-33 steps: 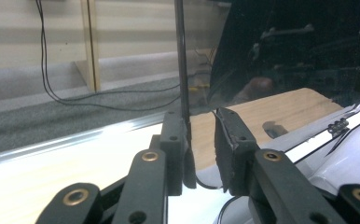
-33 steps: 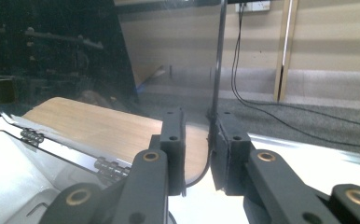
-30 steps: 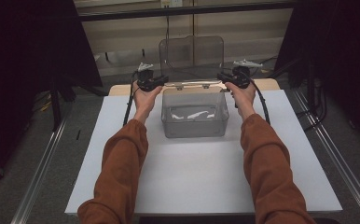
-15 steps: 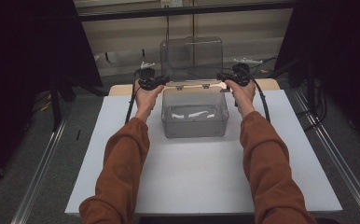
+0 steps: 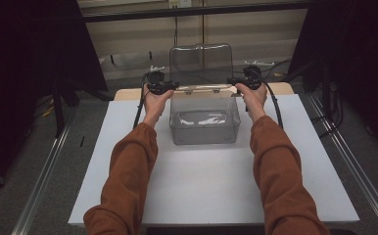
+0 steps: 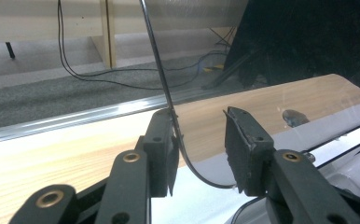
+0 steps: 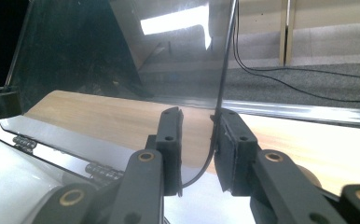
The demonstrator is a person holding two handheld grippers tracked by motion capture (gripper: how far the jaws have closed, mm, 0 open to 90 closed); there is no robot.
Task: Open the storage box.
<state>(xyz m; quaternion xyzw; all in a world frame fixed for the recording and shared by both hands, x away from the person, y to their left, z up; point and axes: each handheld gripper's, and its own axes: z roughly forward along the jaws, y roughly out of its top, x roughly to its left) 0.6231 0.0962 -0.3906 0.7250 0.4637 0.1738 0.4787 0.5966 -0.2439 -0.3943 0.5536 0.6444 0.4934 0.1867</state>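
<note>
A clear plastic box (image 5: 204, 132) stands on the white tabletop (image 5: 201, 196), its hinged lid (image 5: 201, 63) raised upright at the back. White pieces (image 5: 204, 119) lie inside. My left gripper (image 5: 171, 87) is at the lid's lower left corner. In the left gripper view the lid's edge (image 6: 157, 51) runs between the jaws of that gripper (image 6: 199, 135), against one pad with a gap to the other. My right gripper (image 5: 232, 82) is at the lower right corner. There the lid's edge (image 7: 222, 70) rests on one pad of the gripper (image 7: 199, 128). Both pairs of jaws have just been opening.
A wooden strip (image 5: 128, 94) shows past the tabletop's far edge. Metal rails (image 5: 45, 181) run along both sides on the grey floor. Cables (image 6: 99, 70) lie on the floor beyond. The box's hinges (image 7: 99, 170) sit along its back rim.
The lid has swung up from a leaning position to standing upright. Both hands have stayed at its lower corners.
</note>
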